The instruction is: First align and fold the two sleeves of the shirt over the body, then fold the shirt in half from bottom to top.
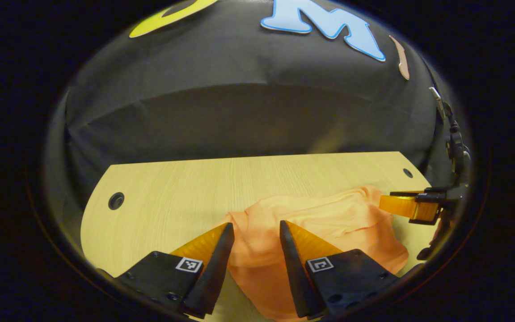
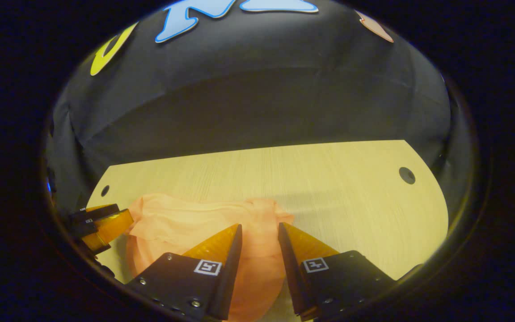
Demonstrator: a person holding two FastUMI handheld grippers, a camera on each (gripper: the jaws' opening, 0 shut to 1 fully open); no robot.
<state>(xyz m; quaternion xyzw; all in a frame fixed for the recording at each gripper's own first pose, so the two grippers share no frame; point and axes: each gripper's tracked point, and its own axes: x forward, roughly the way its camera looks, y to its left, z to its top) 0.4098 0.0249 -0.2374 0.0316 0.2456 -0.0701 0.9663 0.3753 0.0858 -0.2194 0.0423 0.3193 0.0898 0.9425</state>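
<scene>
While the orange shirt (image 1: 324,223) lies bunched at the table's (image 1: 186,188) near edge, left gripper (image 1: 253,230) and right gripper (image 2: 259,230) hover over it, jaws parted, grasping nothing; risk: pinching several thin, limp layers at once would drag the heap, sleeves unaligned; tabletop smooth pale woodgrain, corners rounded.

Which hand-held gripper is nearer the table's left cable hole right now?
Left. The left hand-held gripper sits over the shirt's left edge, nearer that hole; the right hand-held gripper is over the shirt's right side, farther away.
</scene>
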